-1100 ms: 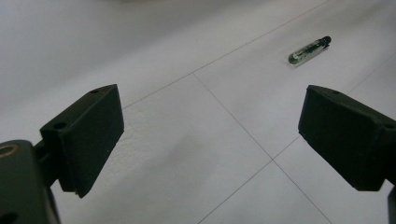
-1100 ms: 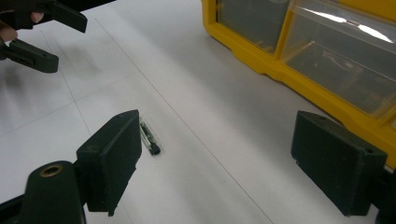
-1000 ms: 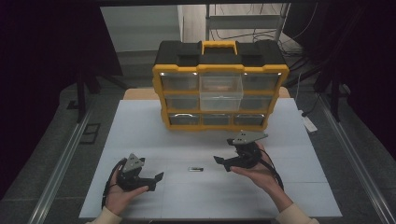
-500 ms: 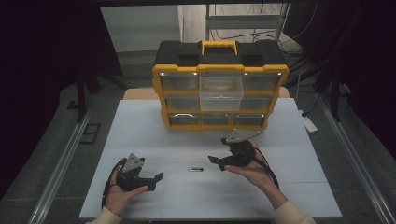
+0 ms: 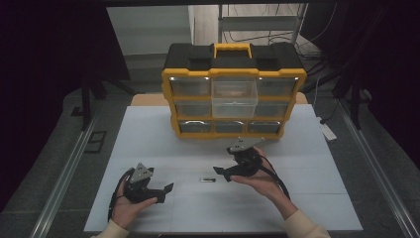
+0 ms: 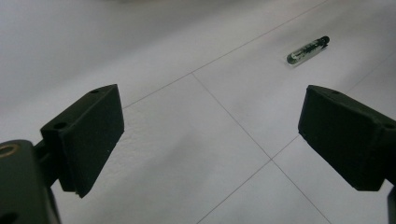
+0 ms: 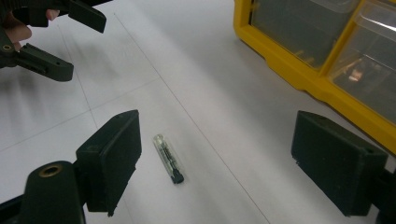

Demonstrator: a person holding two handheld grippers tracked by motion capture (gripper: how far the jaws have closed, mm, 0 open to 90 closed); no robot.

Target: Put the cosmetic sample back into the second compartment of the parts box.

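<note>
Lying at lower centre of the desk (image 5: 148,129), small vial (image 5: 207,180) points crosswise; right hand-held gripper (image 5: 221,172), jaws wide, sits nearer than left hand-held gripper (image 5: 167,189) (also wide).

One yellow-and-black drawer organizer (image 5: 234,94) stands at the far side of the white surface (image 5: 148,139). One small clear tube with a black cap (image 5: 207,180) lies near the middle. Two grippers: left (image 5: 167,188), right (image 5: 219,172).
</note>
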